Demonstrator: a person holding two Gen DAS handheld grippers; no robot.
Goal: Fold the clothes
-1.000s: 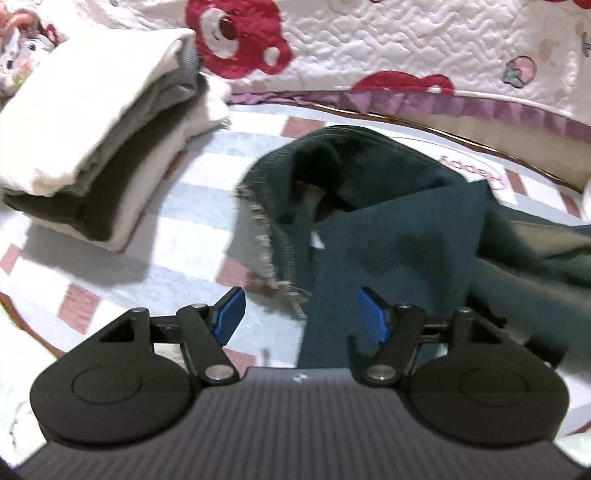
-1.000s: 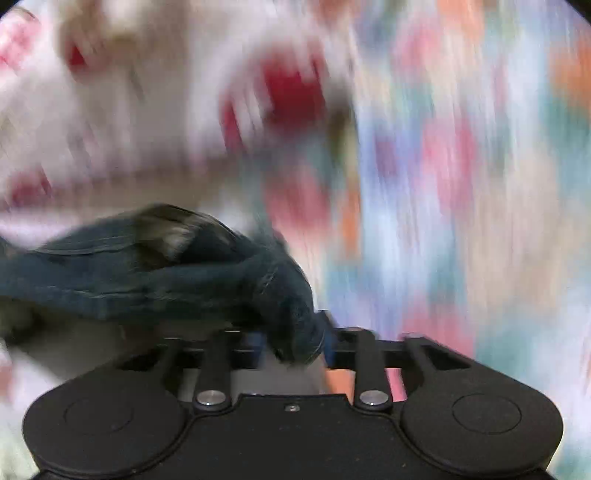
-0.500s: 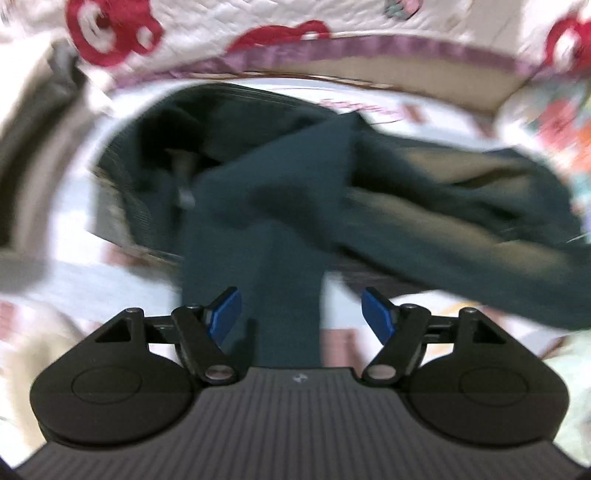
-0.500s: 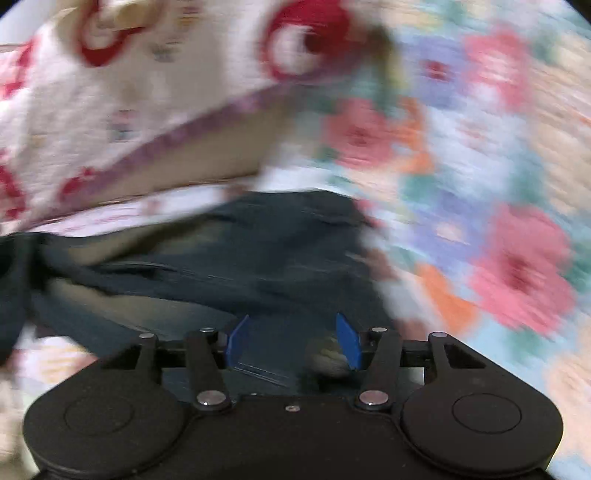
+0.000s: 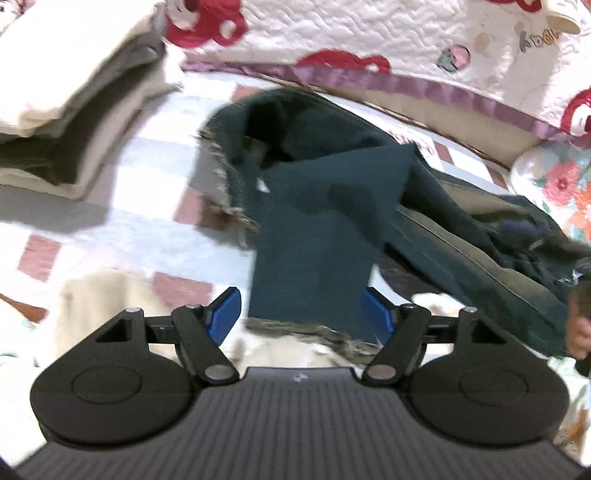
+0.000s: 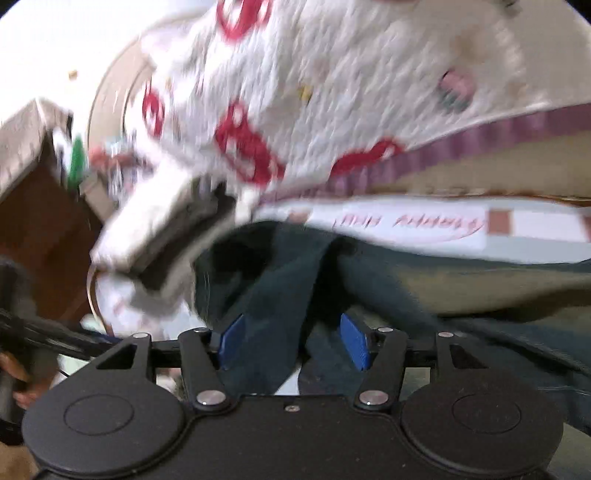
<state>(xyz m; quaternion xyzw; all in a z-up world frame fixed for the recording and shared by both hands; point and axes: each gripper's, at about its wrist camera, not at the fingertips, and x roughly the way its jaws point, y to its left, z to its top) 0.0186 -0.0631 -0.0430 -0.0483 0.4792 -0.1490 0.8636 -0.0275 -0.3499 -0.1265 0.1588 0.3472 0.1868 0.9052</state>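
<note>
Dark blue jeans lie crumpled on the checked sheet, one leg with a frayed hem reaching toward the camera. My left gripper is open, and that hem lies between its blue pads, untouched by either pad. In the right wrist view the jeans spread below and to the right. My right gripper hangs open just over a dark fold of them, gripping nothing. The view is motion-blurred.
A folded stack of cream and grey clothes sits at the far left, seen also as the folded stack. A bear-print quilt runs along the back. A floral pillow lies right. Wooden furniture stands left.
The right gripper let go of the jeans it held a second ago, opened, and swung left. The left gripper drew back along the leg, so the frayed hem now lies between its fingers.
</note>
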